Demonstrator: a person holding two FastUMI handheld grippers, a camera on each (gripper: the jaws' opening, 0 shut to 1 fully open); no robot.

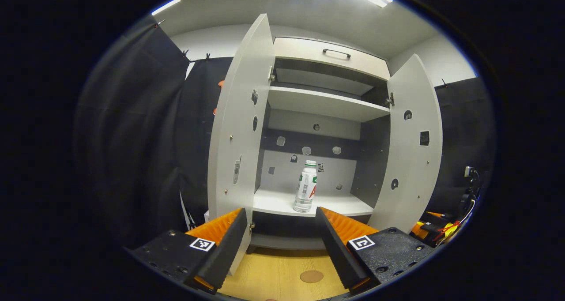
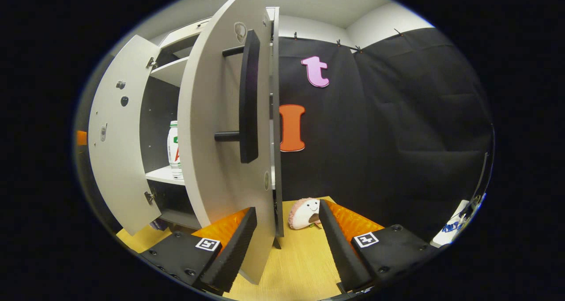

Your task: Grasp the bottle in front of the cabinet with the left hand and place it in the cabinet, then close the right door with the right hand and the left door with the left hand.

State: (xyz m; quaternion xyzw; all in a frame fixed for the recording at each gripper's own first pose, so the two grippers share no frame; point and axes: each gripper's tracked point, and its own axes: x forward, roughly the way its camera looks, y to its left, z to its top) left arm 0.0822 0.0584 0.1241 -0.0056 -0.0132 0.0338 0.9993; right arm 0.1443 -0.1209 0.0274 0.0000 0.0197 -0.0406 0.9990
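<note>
Bottle [image 1: 306,187] upright near front edge of cabinet's [image 1: 329,104] lower shelf, both doors open, left gripper [image 1: 280,237] fingers apart, empty, right gripper [image 2: 286,235] fingers apart around right door's [image 2: 225,151] outer edge, not touching.

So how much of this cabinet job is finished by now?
Done: the bottle stands upright on the cabinet's lower shelf, and the left gripper is open and empty. In hand: the right gripper, open, sits by the right door. Left: both doors, the left door included, are wide open.
</note>
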